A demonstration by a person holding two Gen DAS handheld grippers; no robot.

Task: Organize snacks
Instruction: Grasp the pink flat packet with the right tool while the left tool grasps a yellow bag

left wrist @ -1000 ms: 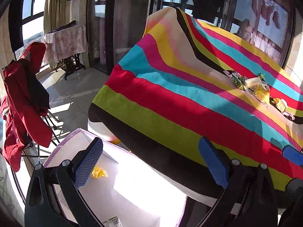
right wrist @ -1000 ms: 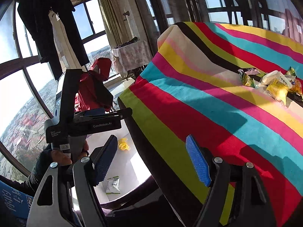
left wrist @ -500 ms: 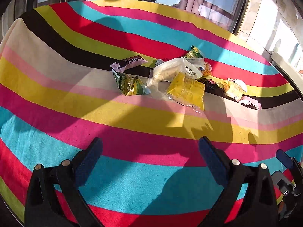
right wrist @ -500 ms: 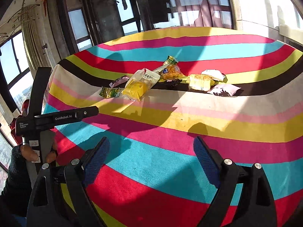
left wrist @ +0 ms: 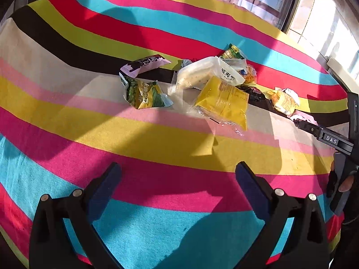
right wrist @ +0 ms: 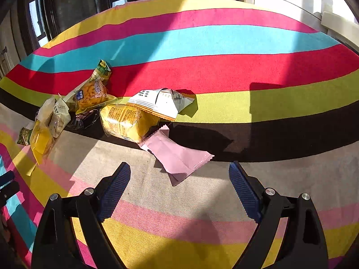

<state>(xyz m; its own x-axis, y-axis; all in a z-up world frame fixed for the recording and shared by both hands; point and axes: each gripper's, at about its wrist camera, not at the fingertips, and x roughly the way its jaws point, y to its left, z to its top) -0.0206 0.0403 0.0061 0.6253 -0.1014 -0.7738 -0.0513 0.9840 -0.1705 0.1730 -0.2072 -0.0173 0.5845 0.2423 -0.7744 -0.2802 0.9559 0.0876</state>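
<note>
Several snack packets (left wrist: 215,83) heaped mid striped tablecloth (left wrist: 157,145), nothing blocking; pink packet (right wrist: 177,157) flat, nearest right gripper (right wrist: 179,190), whose jaws, just opened wider, are empty; left gripper (left wrist: 178,190) spread wide, empty

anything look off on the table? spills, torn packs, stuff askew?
No spill or torn pack visible. The snacks just lie in a loose, overlapping heap: the yellow packet leans on the white one, and the pink packet sits askew, tucked under the yellow-wrapped cake. Both grippers are open and empty.
</note>
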